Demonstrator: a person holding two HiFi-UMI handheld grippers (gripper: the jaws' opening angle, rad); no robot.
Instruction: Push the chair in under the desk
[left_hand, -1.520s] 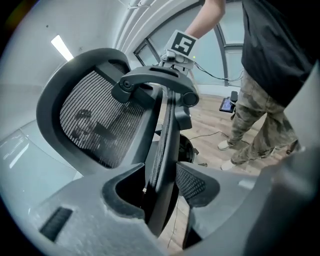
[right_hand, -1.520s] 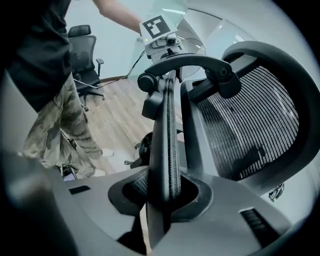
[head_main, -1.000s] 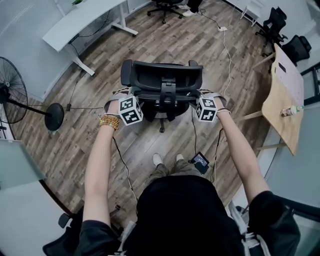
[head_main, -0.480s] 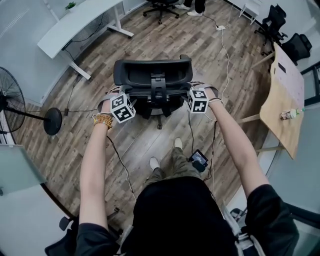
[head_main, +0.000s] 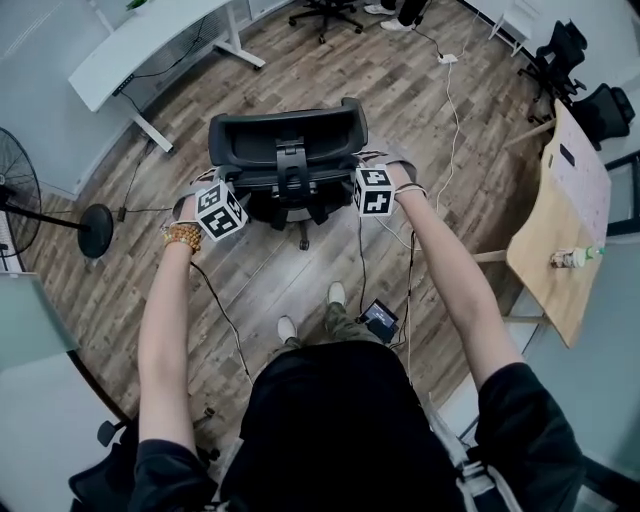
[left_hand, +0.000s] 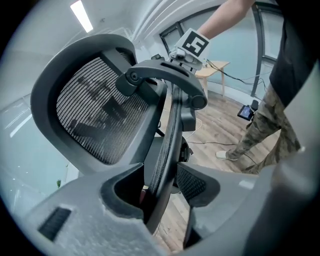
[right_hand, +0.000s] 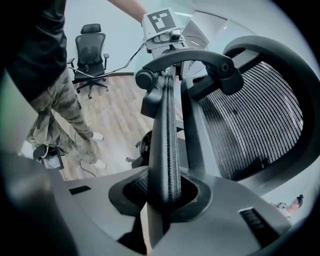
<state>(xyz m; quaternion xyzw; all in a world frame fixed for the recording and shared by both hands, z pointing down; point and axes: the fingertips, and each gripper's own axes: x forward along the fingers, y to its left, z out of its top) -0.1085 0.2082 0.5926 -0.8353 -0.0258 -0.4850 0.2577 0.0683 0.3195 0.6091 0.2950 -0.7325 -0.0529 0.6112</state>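
A black mesh office chair (head_main: 285, 150) stands on the wood floor with its backrest toward me. It is a short way off the white desk (head_main: 140, 45) at the upper left. My left gripper (head_main: 232, 190) is shut on the backrest's left edge, and that rim (left_hand: 162, 165) runs between its jaws. At the opposite edge my right gripper (head_main: 362, 172) is shut on the backrest too. In the right gripper view the rim (right_hand: 167, 150) fills the gap between the pads. Each gripper view shows the other gripper's marker cube beyond the headrest arm.
A standing fan (head_main: 25, 200) is at the left, with its round base (head_main: 95, 230) near the desk leg. A wooden table (head_main: 560, 220) holding a bottle stands at the right. Cables (head_main: 450, 110) trail over the floor, and more black chairs (head_main: 590, 80) sit at the far right.
The chair and both grippers have moved up and left in the head view, toward the white desk. The person has stepped forward behind them.
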